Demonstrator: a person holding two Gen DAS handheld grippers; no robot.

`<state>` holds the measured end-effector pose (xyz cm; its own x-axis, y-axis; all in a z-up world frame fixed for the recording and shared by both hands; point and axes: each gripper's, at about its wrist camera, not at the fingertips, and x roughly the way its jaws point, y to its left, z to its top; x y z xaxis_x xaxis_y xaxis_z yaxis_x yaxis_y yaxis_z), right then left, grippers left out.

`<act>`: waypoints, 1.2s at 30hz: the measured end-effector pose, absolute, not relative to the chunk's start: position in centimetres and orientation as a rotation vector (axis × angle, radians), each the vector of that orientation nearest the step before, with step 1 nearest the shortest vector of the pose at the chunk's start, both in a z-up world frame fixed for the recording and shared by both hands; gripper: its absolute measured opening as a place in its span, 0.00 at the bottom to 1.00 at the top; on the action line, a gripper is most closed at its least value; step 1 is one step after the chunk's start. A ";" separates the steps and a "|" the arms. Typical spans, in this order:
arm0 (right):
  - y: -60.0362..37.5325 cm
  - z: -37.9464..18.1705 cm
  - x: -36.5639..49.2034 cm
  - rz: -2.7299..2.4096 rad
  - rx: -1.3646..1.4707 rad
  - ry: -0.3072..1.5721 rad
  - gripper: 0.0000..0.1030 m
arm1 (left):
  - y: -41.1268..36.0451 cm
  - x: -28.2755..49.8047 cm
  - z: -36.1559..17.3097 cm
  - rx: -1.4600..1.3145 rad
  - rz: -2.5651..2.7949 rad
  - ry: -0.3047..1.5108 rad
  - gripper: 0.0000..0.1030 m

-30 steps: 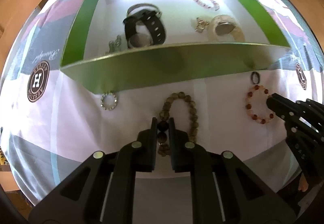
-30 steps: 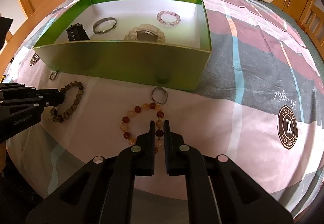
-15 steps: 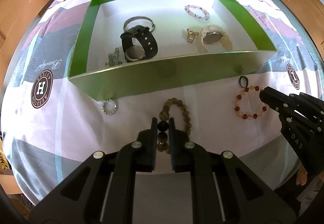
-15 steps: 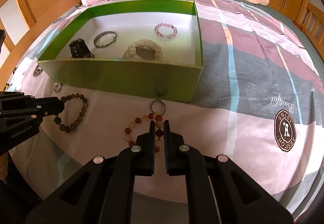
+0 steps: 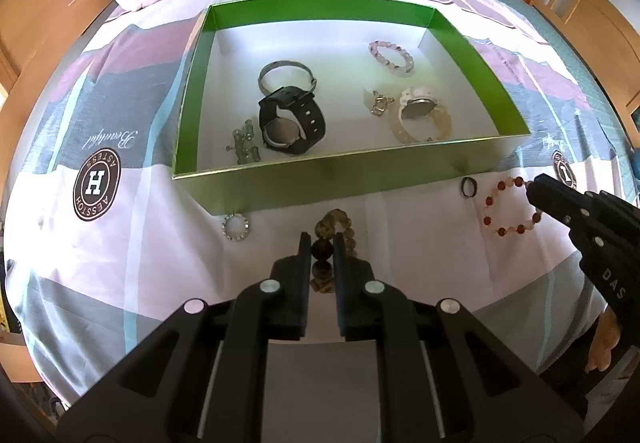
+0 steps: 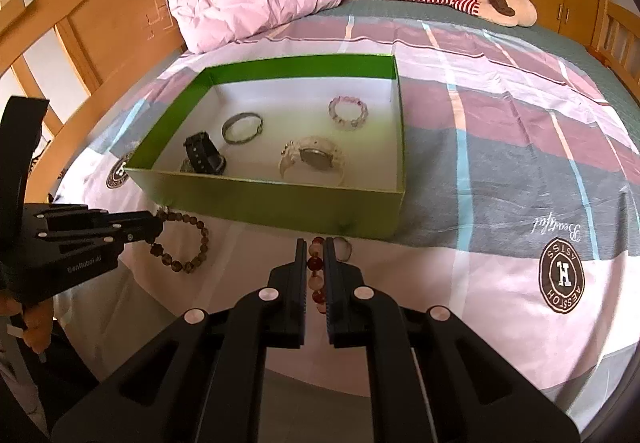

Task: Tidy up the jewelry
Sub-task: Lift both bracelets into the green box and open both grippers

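Both my tongs have risen off the bed; left tongs [image 5: 322, 247] nearly closed on the brown bead bracelet [image 5: 335, 231], right tongs [image 6: 311, 263] clamped on the red bead bracelet [image 6: 315, 271]; both lifts are underway, so boxing comes next; green box [image 5: 320, 183] beyond holds two watches, two bracelets; two rings lie near its front wall.

Box [image 5: 320, 183] sits on the bed [image 5: 120, 263]; two watches [image 5: 290, 121] inside it, ring [image 5: 469, 187] and sparkly hoop [image 5: 235, 227] lying just before its near wall.
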<state>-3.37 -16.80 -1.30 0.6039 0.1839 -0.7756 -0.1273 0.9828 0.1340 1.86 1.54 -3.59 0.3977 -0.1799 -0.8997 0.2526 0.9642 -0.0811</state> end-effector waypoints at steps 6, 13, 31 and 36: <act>-16.5 0.4 -3.7 0.220 0.085 0.869 0.07 | 1.5 0.9 -1.2 0.044 -0.338 1.075 0.10; -15.8 4.8 -2.4 0.262 0.139 0.763 0.07 | 2.7 3.1 3.4 -0.015 -0.398 0.958 0.10; -16.8 -1.0 8.8 0.099 0.082 0.853 0.07 | 5.2 12.5 -0.8 -0.017 -0.182 0.961 0.10; -17.0 -2.0 9.1 0.090 0.076 0.870 0.07 | 4.3 12.4 -1.5 0.027 -0.172 0.967 0.10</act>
